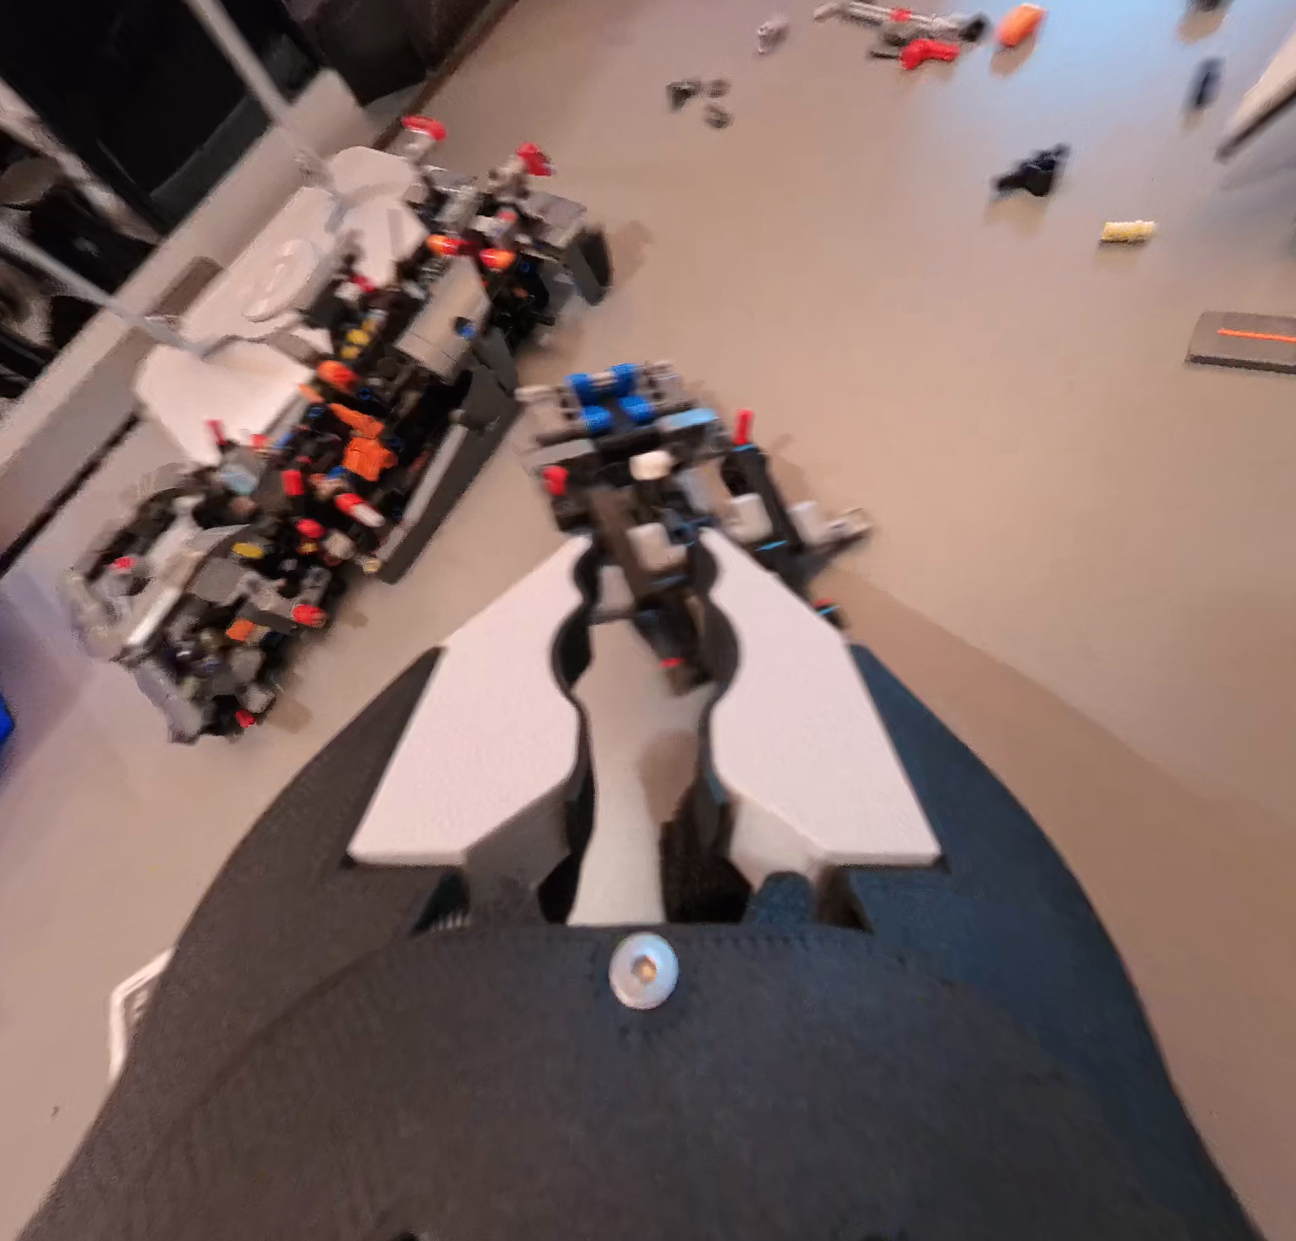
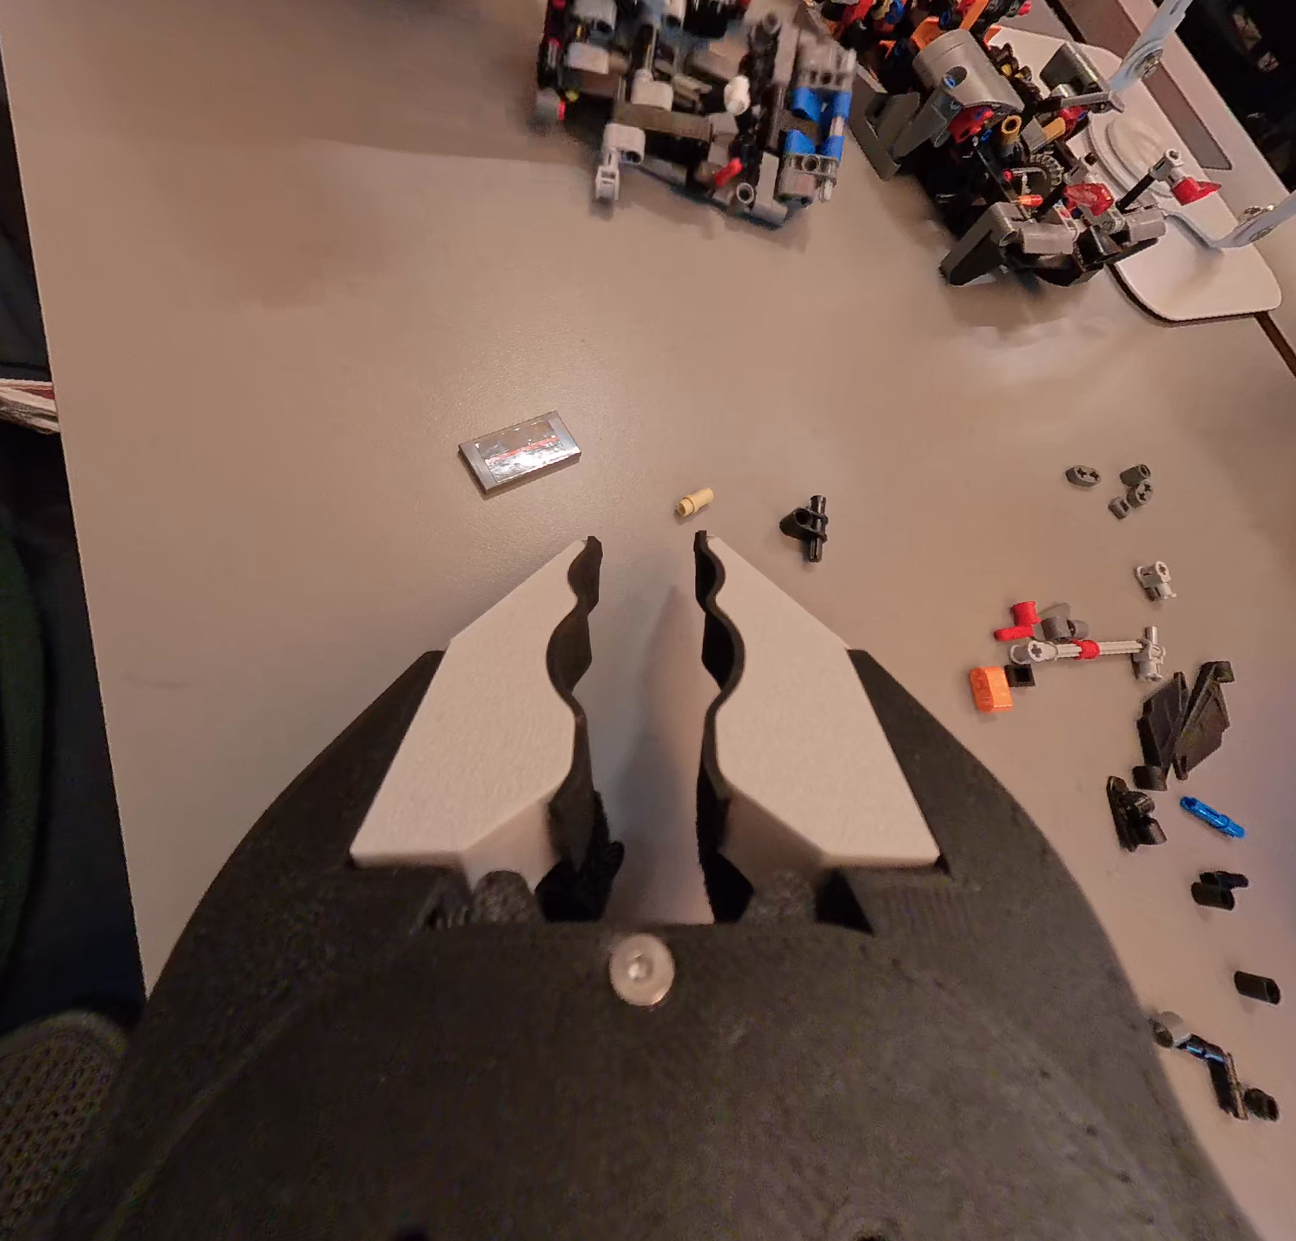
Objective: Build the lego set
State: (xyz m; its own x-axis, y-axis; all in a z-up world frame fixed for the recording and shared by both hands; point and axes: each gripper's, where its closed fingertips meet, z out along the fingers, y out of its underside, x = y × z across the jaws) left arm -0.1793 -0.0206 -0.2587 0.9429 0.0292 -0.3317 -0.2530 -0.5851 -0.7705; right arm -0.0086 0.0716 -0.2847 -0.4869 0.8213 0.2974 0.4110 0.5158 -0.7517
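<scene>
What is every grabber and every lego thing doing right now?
Left gripper: closed on the small black and grey lego sub-assembly with blue parts.
Right gripper: open, empty, above the grey table.
Large multicoloured lego model: part-built, resting on the table.
Flat dark grey tile with a red stripe: lying flat, loose.
Small tan peg: lying loose, just ahead of the right gripper.
Black connector pin: loose.

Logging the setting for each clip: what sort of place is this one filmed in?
Probably an indoor desk or worktable, at home or in an office; I cannot tell which. A smooth grey tabletop carries half-built Lego Technic assemblies, loose pins and connectors, and what looks like a white monitor stand base at its far edge.
</scene>
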